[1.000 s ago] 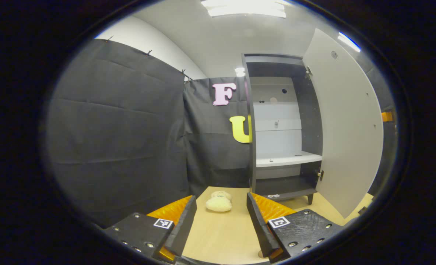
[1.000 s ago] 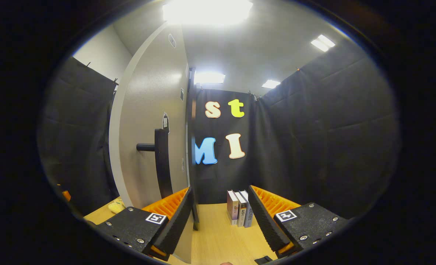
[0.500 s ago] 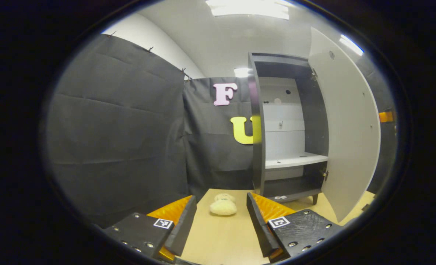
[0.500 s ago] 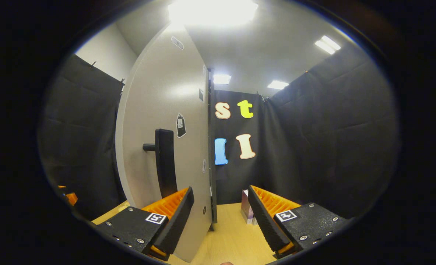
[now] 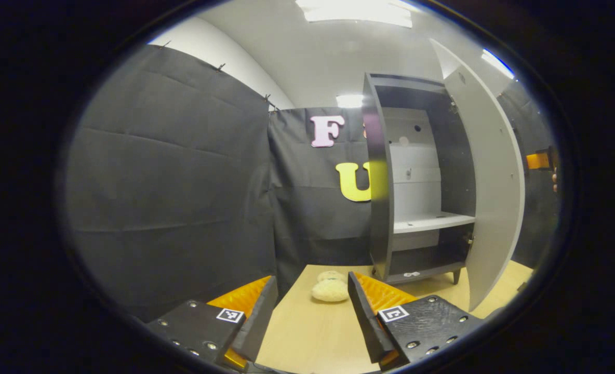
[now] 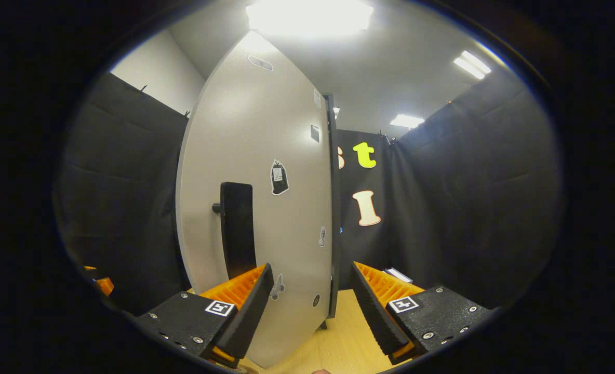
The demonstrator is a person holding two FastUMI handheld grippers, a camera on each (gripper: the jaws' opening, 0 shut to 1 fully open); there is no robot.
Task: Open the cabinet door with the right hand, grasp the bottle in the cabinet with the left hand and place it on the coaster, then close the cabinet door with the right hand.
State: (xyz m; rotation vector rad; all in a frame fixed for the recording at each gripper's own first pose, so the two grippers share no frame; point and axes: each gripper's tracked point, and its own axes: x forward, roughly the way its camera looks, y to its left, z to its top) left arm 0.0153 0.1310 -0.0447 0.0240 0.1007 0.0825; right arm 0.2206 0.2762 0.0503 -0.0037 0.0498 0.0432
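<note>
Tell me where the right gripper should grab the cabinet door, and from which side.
Likely the black handle on the cabinet door. It is an upright bar held off the panel by a peg, so come at the door's outer face with the open right gripper, one finger each side of the bar.

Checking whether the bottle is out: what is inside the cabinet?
The cabinet shows a bare white shelf and a small pale item on its dark floor. No bottle shows; the door covers the right part.

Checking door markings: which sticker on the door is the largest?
The black bag-shaped sticker, just right of the handle top; the others are clearly smaller.
</note>
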